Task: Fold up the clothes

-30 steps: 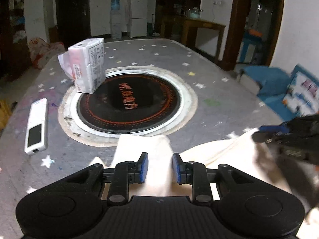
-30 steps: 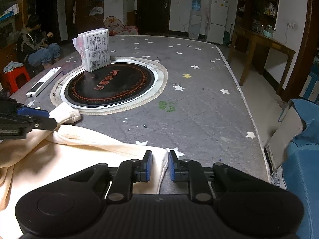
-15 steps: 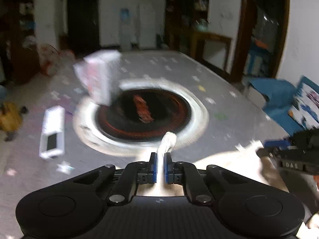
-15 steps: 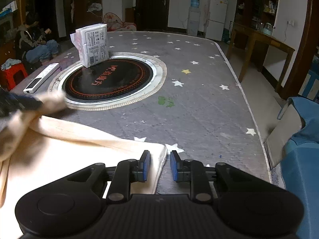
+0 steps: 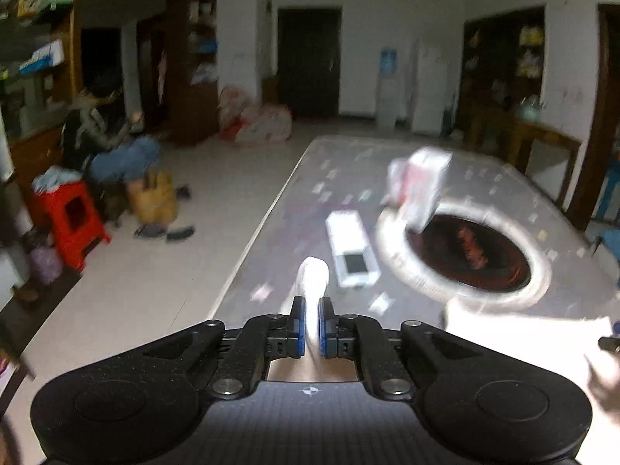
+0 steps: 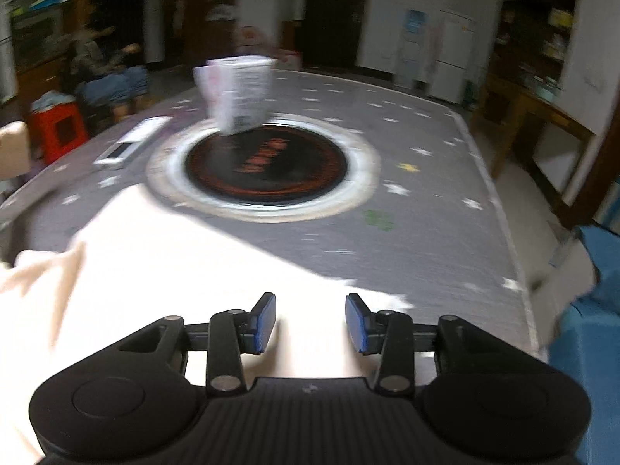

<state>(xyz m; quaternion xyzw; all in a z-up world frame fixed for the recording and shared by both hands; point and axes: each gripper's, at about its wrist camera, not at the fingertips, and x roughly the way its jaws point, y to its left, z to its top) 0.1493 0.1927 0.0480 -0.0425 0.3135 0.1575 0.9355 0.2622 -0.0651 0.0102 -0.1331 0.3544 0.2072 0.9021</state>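
A second ago my left gripper (image 5: 309, 323) sat open over the cream cotton garment (image 6: 201, 271); now its jaws are pinched tight on a bunched fold of that cloth, which pokes up between the blue pads, and the whole view has swung toward nine o'clock, past the edge of the grey star-patterned counter (image 6: 445, 209) to the red plastic stool (image 5: 73, 221) on the floor. My right gripper (image 6: 310, 321) has gone the other way: its jaws, nearly together beside the hem a second ago, now stand wide apart with nothing between them, poised above the broad flat of the garment, which lies on the near part of the counter at about six o'clock from the round black induction hob (image 6: 267, 162). Both views are smeared with motion. I judge the left has taken a sleeve or corner and is drawing it out to the side, while the right is free to pin or catch the body next. The white remote control (image 5: 350, 254) and white paper-wrapped pack (image 6: 238, 95) sit beyond the cloth, the remote at about ten o'clock of the hob, and the swing could brush it.
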